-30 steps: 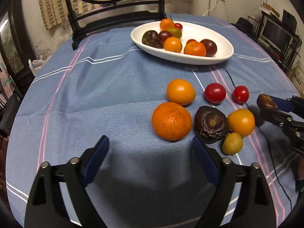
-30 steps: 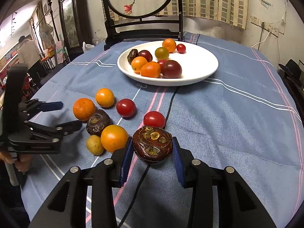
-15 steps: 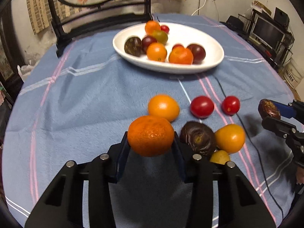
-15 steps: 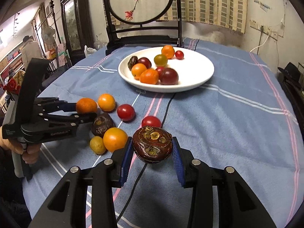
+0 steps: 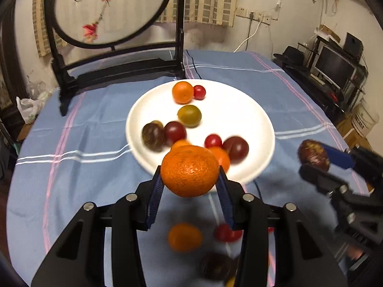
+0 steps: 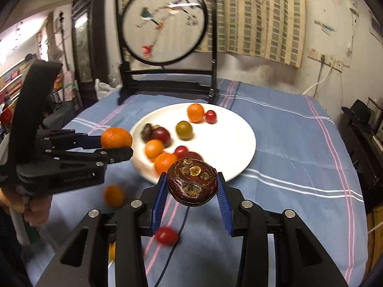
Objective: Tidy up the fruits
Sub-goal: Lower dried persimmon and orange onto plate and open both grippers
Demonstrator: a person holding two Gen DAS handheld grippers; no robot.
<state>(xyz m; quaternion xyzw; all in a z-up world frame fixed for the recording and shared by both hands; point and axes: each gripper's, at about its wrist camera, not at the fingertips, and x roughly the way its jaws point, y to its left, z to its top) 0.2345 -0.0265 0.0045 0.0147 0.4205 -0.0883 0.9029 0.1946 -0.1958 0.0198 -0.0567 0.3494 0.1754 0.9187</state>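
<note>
Since a second ago the left gripper (image 5: 190, 184) has closed on the orange (image 5: 189, 171) and lifted it; the right gripper (image 6: 191, 192) still holds the dark fruit (image 6: 191, 184). Both now hang before the plate (image 5: 251, 119), ready for placing.

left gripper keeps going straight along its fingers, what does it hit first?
Likely the near rim of the plate, or the fruit piled there such as the small orange. The left gripper holds a mandarin; depth is unclear.
</note>
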